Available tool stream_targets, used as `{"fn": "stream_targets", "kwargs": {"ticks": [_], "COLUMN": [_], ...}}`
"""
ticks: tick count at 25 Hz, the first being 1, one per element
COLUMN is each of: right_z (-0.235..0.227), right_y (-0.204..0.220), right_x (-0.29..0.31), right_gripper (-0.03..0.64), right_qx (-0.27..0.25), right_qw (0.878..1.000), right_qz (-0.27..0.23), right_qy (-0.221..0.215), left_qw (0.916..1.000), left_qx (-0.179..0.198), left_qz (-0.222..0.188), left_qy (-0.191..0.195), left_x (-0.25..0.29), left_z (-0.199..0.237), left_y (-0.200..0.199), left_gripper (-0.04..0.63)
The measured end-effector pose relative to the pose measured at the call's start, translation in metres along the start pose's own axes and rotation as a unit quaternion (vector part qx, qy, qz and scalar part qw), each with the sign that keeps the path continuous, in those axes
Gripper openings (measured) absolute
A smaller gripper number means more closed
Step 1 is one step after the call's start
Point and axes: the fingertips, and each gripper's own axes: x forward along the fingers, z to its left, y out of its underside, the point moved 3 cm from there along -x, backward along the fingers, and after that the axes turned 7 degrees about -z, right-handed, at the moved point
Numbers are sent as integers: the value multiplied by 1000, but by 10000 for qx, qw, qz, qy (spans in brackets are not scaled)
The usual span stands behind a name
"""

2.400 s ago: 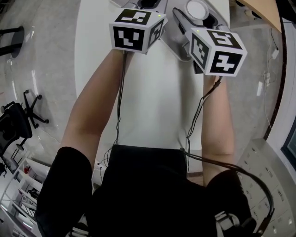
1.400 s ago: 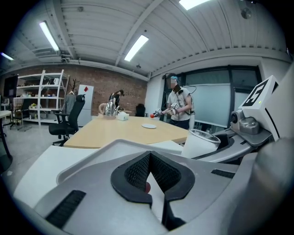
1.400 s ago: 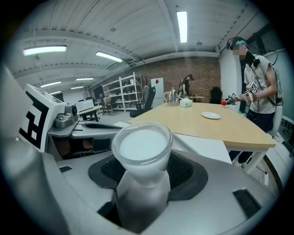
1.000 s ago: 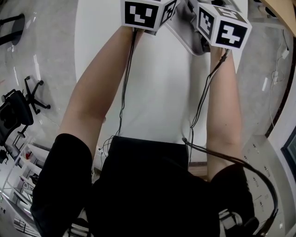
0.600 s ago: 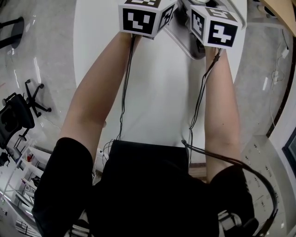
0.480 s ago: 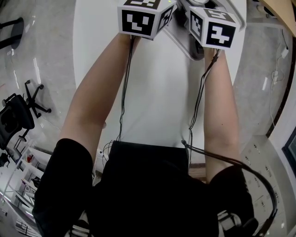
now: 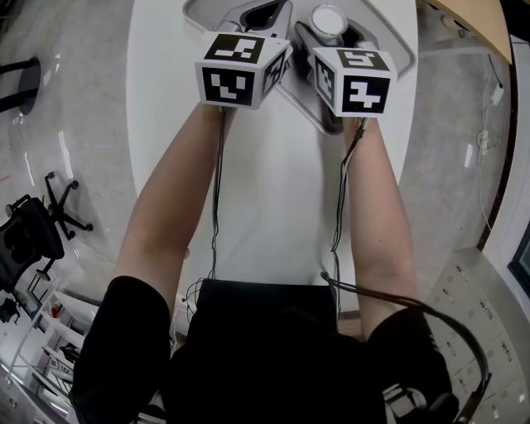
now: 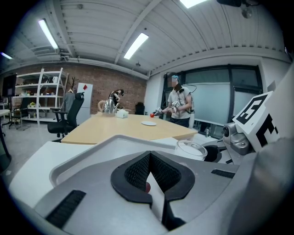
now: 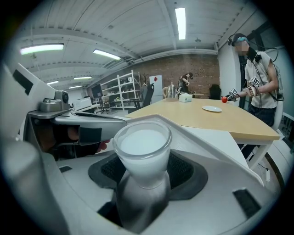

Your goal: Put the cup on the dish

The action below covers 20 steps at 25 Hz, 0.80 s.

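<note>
The cup (image 9: 141,149) is a frosted glass with a white inside, and my right gripper (image 9: 142,180) is shut on its lower part, holding it upright. In the head view the cup (image 7: 329,21) hangs over the grey dish (image 7: 396,51), a rimmed tray at the far end of the white table. The left gripper view shows the cup (image 8: 190,149) to the right, level with the dish's rim (image 8: 87,148). My left gripper (image 8: 149,159) is shut with nothing held, and it sits over the dish's left part (image 7: 263,13). The cup's base is hidden by the jaws.
The white table (image 7: 273,190) ends close to the dish on the right (image 7: 414,108). Beyond it stands a wooden table (image 8: 124,127) carrying a small plate and a kettle. A person (image 8: 178,103) with grippers stands behind it. An office chair (image 8: 68,117) is at the left.
Both grippers now sit lower in the head view, and the cup and the dish's far rim have come into sight. The right gripper still holds the cup.
</note>
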Motion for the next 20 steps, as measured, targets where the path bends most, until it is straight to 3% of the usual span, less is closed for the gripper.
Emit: {"fn": "stream_targets", "kwargs": {"ticks": [13, 20], "right_z": [-2, -4], "right_y": [1, -9], "right_x": [0, -11], "right_gripper": [238, 239], "right_qx": [115, 245], "right_qw": [9999, 9994], "right_qz": [16, -252], "right_qy": [27, -18], "left_qw": [10000, 9999], "left_qx": [46, 11], "left_qz": [42, 115], "left_qy": [-46, -92], "left_x": [1, -1], "left_z": [-1, -1], "left_y": [2, 2], "left_gripper": [-2, 0]}}
